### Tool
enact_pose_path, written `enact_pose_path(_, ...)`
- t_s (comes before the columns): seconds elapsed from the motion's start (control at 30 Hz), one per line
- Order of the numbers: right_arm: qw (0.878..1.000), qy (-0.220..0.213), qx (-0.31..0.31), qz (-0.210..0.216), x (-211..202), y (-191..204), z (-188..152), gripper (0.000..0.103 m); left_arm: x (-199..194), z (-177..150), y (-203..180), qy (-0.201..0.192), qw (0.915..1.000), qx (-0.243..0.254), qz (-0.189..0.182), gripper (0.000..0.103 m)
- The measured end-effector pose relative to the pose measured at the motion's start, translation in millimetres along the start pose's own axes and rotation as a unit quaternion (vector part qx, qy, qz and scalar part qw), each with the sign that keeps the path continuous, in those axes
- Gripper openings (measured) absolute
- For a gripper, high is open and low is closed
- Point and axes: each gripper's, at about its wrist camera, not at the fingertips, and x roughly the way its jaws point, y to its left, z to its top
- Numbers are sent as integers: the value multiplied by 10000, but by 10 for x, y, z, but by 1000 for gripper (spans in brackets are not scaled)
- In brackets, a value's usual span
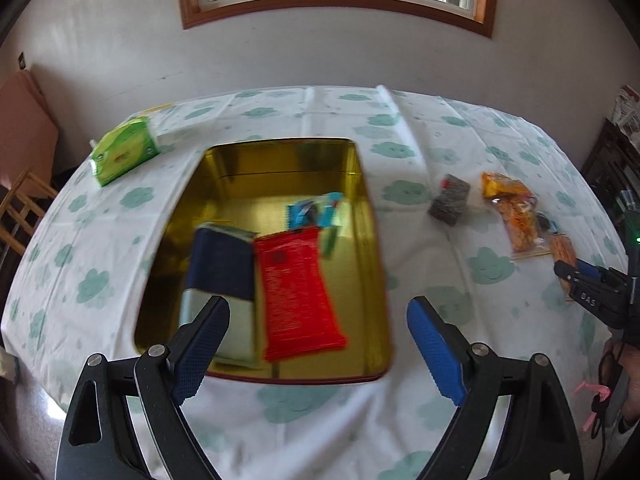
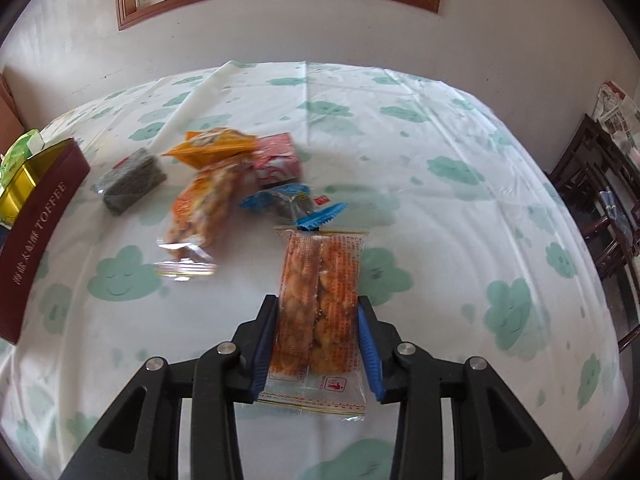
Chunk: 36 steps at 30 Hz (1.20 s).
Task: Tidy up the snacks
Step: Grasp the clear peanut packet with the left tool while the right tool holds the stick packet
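Observation:
A gold-lined tin box (image 1: 372, 240) with dark red sides (image 2: 44, 216) sits on the table. Inside lie a red snack packet (image 1: 298, 296), a dark blue packet (image 1: 222, 264) and a small blue packet (image 1: 314, 210). My left gripper (image 1: 318, 320) is open and empty, above the tin's near end. My right gripper (image 2: 318, 320) is shut on an orange fried-snack packet (image 2: 320, 300); it also shows in the left wrist view (image 1: 576, 276). Loose on the cloth are a grey packet (image 2: 132, 180), two orange packets (image 2: 204, 204), a red-white packet (image 2: 278, 160) and a blue packet (image 2: 288, 200).
A green tissue pack (image 1: 124, 152) lies at the table's far left. The table wears a white cloth with green clouds (image 2: 460, 168). A dark wooden chair (image 2: 600, 176) stands at the right, a wooden frame (image 1: 20, 208) at the left. A wall with a window is behind.

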Motion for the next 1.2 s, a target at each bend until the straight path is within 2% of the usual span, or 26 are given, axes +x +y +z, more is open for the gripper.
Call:
enact_pose_path(0.13,9996,-52,158,226,38,-212,-3,39,28,94,-300,-3,9997,172,-184,88)
enact_pose_path(0.23,9996,-132,2,260,45,-212,-16,40,86,181,-529,-28,9992,290,-264,88)
enact_pose_path(0.4,9988,-219,-75,440,46,-273,-35,38,261,336,-911,190,9978,265,-581,88)
enact_pose_path(0.53,9988,-360,-97,314,38,-455,-88,38,390,430,-1242,254,9963,383,-727,88)
enact_pose_path(0.7,9987,-331,248,301,65,-769,-100,38,577,525,-1590,369,9933,368,-1034,87)
enact_pose_path(0.83,9988,-325,229,274,71,-767,-99,38,749,618,-1846,420,9907,384,-1235,81)
enact_pose_path(0.97,9988,-324,222,281,71,-769,-99,38,944,703,-2031,508,9903,500,-1189,75)
enact_pose_path(1.2,9988,-320,215,301,68,-779,-99,40,1218,743,-2096,757,9889,382,-1224,52)
